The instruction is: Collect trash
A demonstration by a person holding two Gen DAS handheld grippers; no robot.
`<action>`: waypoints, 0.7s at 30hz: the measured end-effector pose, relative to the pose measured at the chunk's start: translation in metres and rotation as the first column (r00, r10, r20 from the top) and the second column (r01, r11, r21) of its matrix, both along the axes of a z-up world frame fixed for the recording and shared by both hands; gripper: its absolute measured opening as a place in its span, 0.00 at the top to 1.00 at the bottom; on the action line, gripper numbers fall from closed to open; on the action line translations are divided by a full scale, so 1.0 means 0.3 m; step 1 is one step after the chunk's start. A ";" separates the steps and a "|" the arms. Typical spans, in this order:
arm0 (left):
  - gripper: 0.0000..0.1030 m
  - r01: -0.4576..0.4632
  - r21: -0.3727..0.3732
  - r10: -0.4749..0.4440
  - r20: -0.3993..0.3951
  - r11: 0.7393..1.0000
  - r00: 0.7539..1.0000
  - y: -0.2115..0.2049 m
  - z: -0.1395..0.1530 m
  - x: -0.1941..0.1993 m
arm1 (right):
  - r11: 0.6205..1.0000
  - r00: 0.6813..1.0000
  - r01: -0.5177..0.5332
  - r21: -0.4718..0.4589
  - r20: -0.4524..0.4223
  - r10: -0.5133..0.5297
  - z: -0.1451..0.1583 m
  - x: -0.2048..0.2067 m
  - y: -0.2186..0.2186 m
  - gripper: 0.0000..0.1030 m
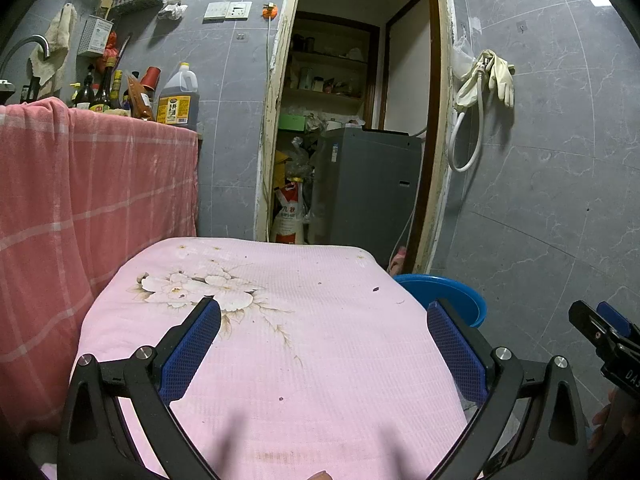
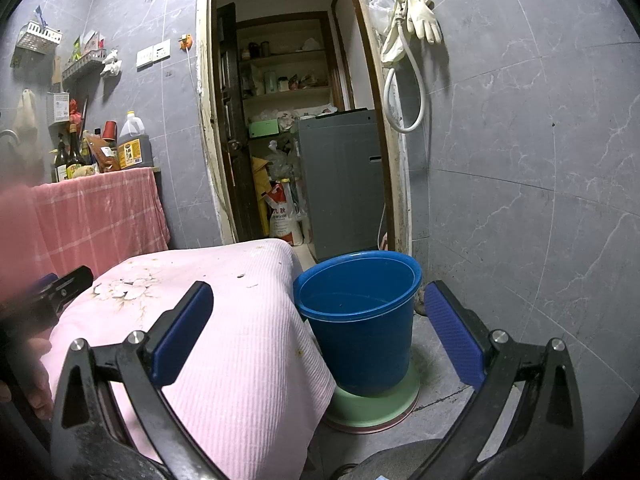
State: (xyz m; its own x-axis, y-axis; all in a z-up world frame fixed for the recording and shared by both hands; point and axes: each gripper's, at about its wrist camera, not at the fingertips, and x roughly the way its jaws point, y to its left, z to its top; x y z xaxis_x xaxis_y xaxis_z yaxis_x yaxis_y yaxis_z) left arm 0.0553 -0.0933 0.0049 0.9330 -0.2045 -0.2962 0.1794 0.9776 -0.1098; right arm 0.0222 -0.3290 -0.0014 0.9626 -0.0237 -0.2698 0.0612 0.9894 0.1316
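A low table under a pink flowered cloth [image 1: 304,320] carries only small crumbs and specks [image 1: 376,289]; it also shows in the right wrist view [image 2: 240,344]. A blue bucket [image 2: 360,320] stands on the floor at the table's right side, on a green disc [image 2: 376,408]; its inside looks empty. Its rim shows in the left wrist view [image 1: 452,292]. My left gripper [image 1: 324,344] is open and empty above the cloth. My right gripper [image 2: 320,332] is open and empty, over the table's right edge and the bucket.
A counter draped in a red checked cloth [image 1: 88,200] stands left, with bottles and an oil jug [image 1: 178,98]. An open doorway [image 1: 352,120] ahead shows a grey washing machine [image 1: 364,188] and sacks. Rubber gloves and a hose [image 1: 488,80] hang on the right tiled wall.
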 end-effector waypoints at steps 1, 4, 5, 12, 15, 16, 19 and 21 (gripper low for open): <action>0.02 0.000 -0.001 0.000 -0.002 1.000 1.000 0.001 -0.001 0.000 | 1.000 1.000 0.001 0.000 0.000 -0.001 0.000 -0.001 0.000 0.00; 0.02 -0.001 -0.002 0.001 -0.007 1.000 1.000 0.004 -0.003 0.000 | 1.000 1.000 0.000 0.000 0.000 0.000 0.000 -0.001 0.000 0.00; 0.02 -0.002 -0.002 0.002 -0.007 1.000 1.000 0.007 -0.004 0.000 | 1.000 1.000 0.001 0.000 0.000 -0.001 0.000 -0.001 0.001 0.00; 0.02 0.000 -0.002 0.000 -0.009 1.000 1.000 0.011 -0.004 0.000 | 1.000 1.000 0.001 0.001 0.000 -0.001 0.000 -0.001 0.001 0.00; 0.02 -0.002 -0.001 0.002 -0.009 1.000 1.000 0.011 -0.004 -0.001 | 1.000 1.000 0.002 0.000 -0.001 -0.002 0.000 -0.001 0.002 0.00; 0.02 -0.001 -0.002 0.001 -0.009 1.000 1.000 0.012 -0.004 -0.001 | 1.000 1.000 0.002 0.001 0.000 -0.002 -0.001 -0.002 0.000 0.00; 0.02 -0.003 -0.002 0.003 -0.009 1.000 1.000 0.011 -0.006 -0.002 | 1.000 1.000 0.002 0.000 -0.001 -0.002 -0.001 -0.002 -0.001 0.00; 0.02 -0.002 -0.002 0.002 -0.009 1.000 1.000 0.013 -0.006 -0.002 | 1.000 1.000 0.002 0.001 -0.001 -0.002 -0.001 -0.001 -0.002 0.00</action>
